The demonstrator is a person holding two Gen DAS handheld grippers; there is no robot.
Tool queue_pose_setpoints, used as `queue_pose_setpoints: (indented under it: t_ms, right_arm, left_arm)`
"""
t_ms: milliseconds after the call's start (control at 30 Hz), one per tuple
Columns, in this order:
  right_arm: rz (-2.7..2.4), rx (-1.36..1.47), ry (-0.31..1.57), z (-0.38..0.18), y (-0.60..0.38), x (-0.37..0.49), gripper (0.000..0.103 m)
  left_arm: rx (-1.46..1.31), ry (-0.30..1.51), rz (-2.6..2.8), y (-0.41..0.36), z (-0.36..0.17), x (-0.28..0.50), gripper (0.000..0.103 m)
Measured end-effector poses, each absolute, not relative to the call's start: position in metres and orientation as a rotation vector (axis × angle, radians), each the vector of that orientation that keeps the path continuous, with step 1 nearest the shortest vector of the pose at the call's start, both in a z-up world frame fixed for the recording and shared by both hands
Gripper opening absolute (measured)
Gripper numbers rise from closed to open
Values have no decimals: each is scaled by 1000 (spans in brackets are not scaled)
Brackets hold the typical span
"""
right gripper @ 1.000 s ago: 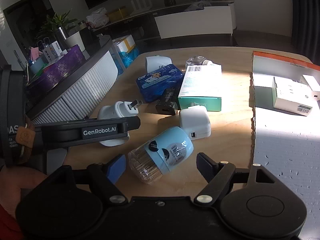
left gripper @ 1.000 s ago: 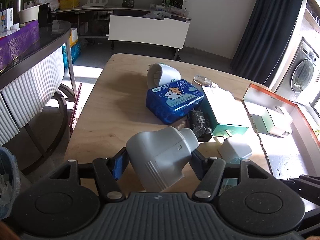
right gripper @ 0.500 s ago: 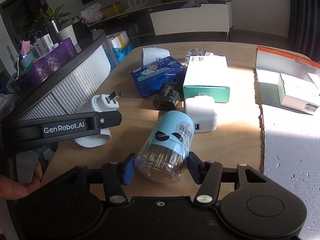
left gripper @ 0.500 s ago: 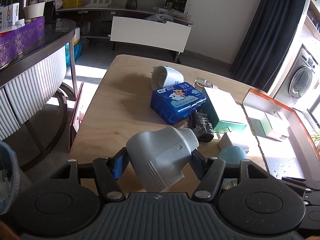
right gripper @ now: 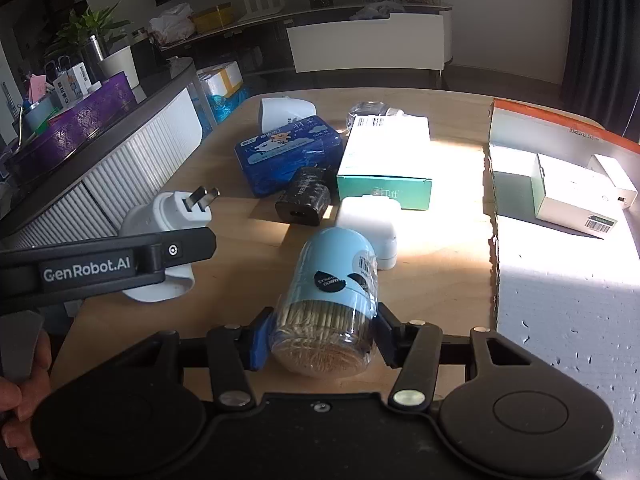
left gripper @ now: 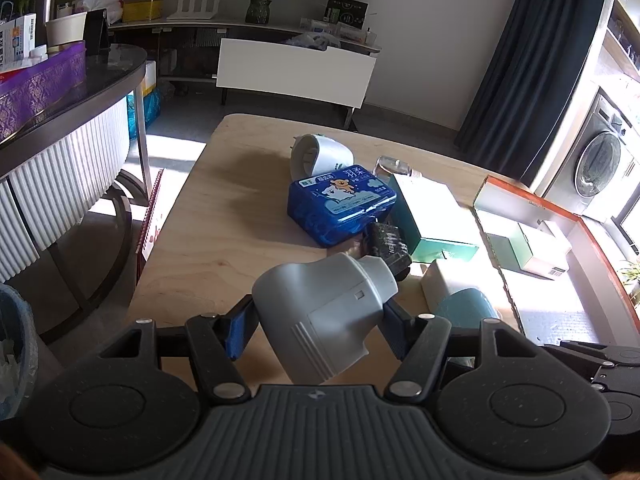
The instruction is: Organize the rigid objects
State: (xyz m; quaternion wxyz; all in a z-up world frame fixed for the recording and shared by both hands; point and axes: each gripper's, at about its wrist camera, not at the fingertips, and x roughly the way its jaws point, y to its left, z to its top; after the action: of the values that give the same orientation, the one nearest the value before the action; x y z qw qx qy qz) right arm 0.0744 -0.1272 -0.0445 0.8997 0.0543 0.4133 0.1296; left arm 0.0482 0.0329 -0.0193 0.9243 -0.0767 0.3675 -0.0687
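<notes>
Between the two pads of the right gripper [right gripper: 323,334], at the near edge of the pale wooden table [right gripper: 440,276], lies a toothpick jar with a clear plastic body and a light-blue cap [right gripper: 334,280]; the jaws have just been closing and now press on its clear end, cap pointing away. Just beyond the cap sits a white square charger [right gripper: 370,224], and beyond that a black charger block [right gripper: 303,196], a blue tissue pack with a cartoon bear [right gripper: 286,148] and a white-and-green carton [right gripper: 386,156]. To the left, the left gripper [left gripper: 316,326] clamps a white plug adapter with a flared round body [left gripper: 326,316], its two metal prongs pointing far. To the right stands an open orange-edged box [right gripper: 560,128] holding smaller white boxes.
</notes>
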Motion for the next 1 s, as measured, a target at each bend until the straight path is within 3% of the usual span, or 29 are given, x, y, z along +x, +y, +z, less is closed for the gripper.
queue_pose_setpoints:
  t_ms: [433, 1000]
  right_arm:
    - [224, 130, 731, -3, -164, 60, 63]
    - [160, 167, 697, 7, -205, 43, 63]
  left_arm:
    - [-143, 721, -152, 11, -3, 38, 65]
    - [-99, 733, -181, -17, 4, 34, 66]
